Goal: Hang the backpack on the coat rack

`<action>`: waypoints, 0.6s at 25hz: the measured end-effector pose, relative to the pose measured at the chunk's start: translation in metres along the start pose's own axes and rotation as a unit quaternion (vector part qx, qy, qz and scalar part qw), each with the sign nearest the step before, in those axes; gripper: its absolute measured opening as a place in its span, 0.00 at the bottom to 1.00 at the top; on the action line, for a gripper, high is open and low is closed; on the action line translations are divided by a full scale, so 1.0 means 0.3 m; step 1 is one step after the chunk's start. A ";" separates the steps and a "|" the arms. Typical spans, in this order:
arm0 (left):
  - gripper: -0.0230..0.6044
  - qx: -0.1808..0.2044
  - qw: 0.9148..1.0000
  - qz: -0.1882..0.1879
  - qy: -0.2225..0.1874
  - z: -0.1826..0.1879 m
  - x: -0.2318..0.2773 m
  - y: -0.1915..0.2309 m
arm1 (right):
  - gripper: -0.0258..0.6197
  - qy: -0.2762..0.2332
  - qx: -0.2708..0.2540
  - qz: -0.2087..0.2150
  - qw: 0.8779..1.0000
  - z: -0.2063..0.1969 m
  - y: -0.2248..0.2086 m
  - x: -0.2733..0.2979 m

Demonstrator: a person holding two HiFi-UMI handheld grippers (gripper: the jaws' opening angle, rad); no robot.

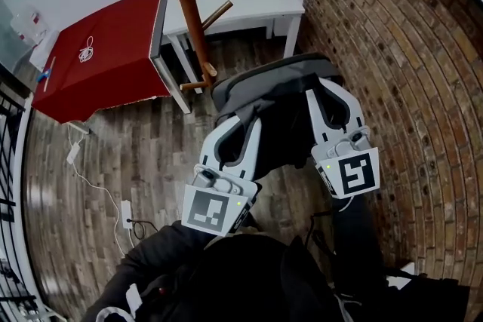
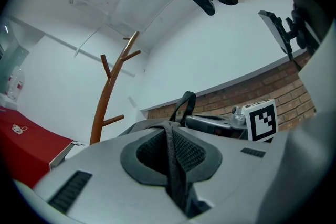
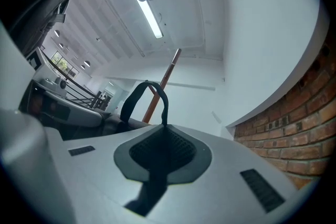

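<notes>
wood floor [image 1: 136,151] bears coat rack [image 1: 190,11], red-clothed table [image 1: 106,64] and white cable [image 1: 74,154].

Backpack [image 1: 272,98] is hanging between left gripper [image 1: 243,124] and right gripper [image 1: 332,90], a strap sitting pinched in each one's jaws. Coat rack [image 1: 189,11] is standing just ahead of it, apart. Cloth-covered table [image 1: 106,56] is sitting left of the rack, second table [image 1: 256,0] behind it. Brick wall [image 1: 400,87] is running along the right. Cable [image 1: 98,192] is lying on the floor [image 1: 136,147], left.
</notes>
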State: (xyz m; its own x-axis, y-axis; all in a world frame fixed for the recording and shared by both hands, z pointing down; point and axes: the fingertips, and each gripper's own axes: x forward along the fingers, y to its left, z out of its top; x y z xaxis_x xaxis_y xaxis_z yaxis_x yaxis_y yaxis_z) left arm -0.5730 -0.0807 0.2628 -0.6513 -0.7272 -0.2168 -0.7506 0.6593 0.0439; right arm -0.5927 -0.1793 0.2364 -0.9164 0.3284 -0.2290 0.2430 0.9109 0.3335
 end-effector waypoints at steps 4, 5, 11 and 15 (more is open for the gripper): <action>0.11 -0.027 1.000 0.011 0.007 -0.038 0.108 0.040 | 0.06 0.003 0.006 0.027 1.000 -0.068 -0.070 0.113; 0.11 -0.031 0.999 0.014 0.009 -0.047 0.137 0.052 | 0.06 0.002 0.007 0.032 0.999 -0.083 -0.090 0.141; 0.11 -0.022 0.999 0.042 0.013 -0.110 0.243 0.115 | 0.06 -0.012 0.017 0.085 0.996 -0.167 -0.147 0.268; 0.11 -0.029 0.998 0.057 0.003 -0.124 0.305 0.124 | 0.06 -0.037 0.033 0.117 0.992 -0.197 -0.183 0.339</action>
State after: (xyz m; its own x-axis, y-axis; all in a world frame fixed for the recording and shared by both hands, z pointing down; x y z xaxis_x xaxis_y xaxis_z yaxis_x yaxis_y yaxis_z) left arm -0.6647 -0.1299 0.2808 -0.7340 -0.6489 -0.2007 -0.6760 0.7263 0.1240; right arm -0.7180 -0.2107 0.2487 -0.8071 0.5485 -0.2186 0.4697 0.8208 0.3251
